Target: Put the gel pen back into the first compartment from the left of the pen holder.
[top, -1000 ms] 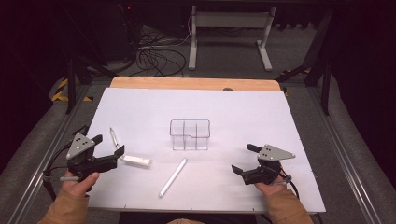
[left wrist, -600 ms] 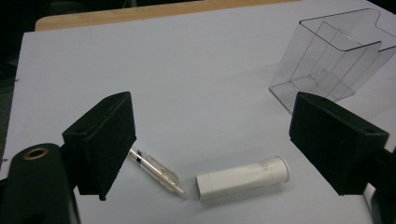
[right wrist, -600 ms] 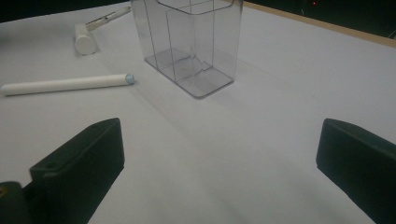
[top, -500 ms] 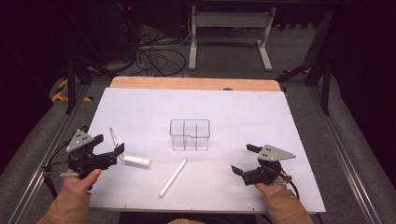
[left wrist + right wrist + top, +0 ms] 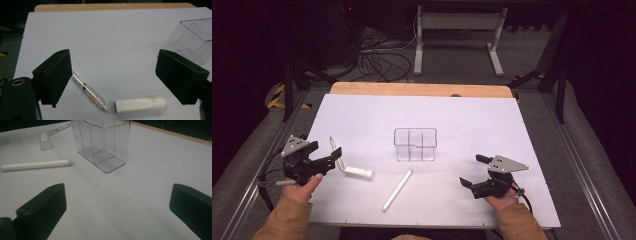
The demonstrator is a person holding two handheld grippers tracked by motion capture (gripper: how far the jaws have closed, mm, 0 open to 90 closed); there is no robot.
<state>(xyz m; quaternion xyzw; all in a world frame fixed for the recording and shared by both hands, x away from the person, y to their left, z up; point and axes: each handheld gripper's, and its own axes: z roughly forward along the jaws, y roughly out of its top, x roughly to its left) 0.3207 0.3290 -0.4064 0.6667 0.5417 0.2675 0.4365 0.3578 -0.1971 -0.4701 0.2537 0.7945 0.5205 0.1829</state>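
My left gripper [image 5: 332, 159] stands open at the table's left, just left of a thin clear pen [image 5: 335, 151] and a short white tube [image 5: 358, 173]. In the left gripper view the clear pen [image 5: 88, 91] and the white tube [image 5: 140, 107] lie on the sheet between and below the open jaws [image 5: 117, 76], untouched. A long white marker [image 5: 396, 190] lies near the front middle. A clear divided container [image 5: 415, 144] stands upright at the centre. My right gripper [image 5: 473, 171] is open at the right, empty, facing the container [image 5: 103, 142] and marker [image 5: 35, 165].
A white sheet [image 5: 492, 125] covers the table, with a wooden strip [image 5: 422, 89] along the far edge. Metal rails [image 5: 584, 200] run down both sides. Cables and a stand's legs lie on the floor beyond the table.
My left gripper has shifted slightly to the left and away from me. The right gripper and the objects have stayed where they were.
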